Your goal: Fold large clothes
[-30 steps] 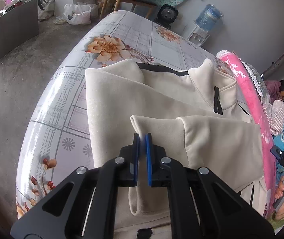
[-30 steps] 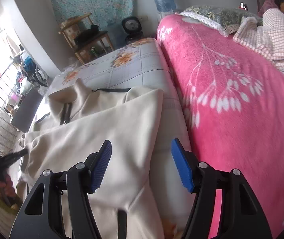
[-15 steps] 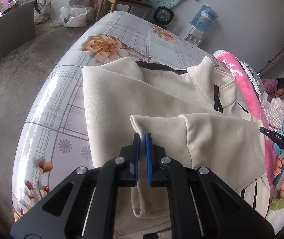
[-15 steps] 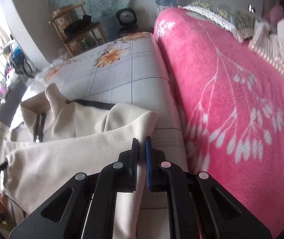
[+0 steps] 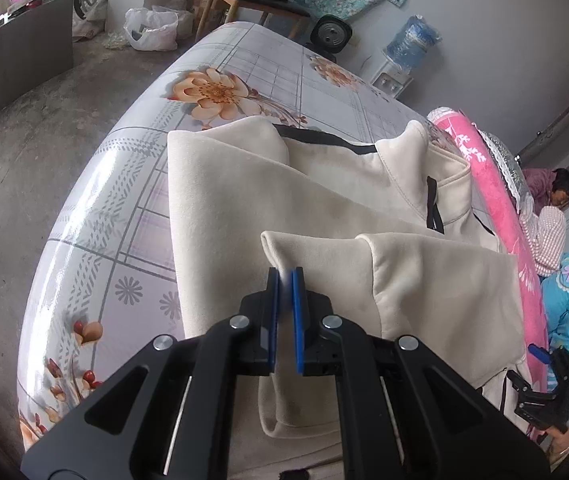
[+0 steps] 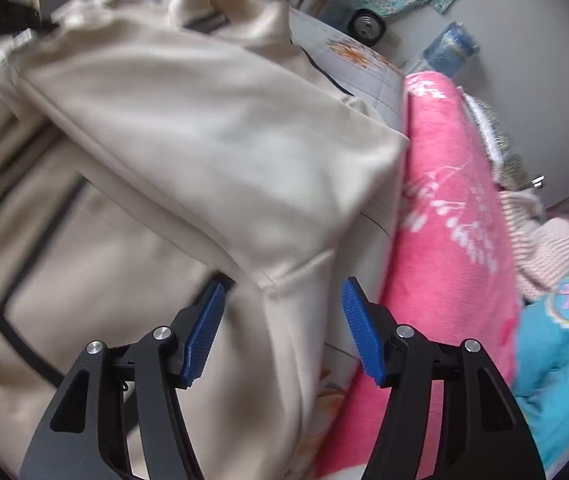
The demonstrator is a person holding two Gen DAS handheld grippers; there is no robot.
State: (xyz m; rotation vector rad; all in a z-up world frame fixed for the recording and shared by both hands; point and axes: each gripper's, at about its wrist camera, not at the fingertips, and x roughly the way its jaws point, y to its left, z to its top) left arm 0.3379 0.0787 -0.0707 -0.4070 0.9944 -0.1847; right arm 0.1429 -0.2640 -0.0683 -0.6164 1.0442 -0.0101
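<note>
The right claw (image 6: pixel 282 330), pinching the cream jacket (image 5: pixel 244 200) half a second ago, is now gaping wide above its folded sleeve; the left claw (image 5: pixel 284 320) is still gripping the other fold; the jacket is lying on the floral bed (image 5: pixel 244 64), sleeve fold seemingly done.

- The left gripper (image 5: pixel 284 280), at the lower centre of the frame, has matte black angular arms, triangular cut-outs and round silver screws.
- The right gripper (image 6: pixel 282 300) has ribbed blue pads (image 6: pixel 204 334) on black fingers.
</note>
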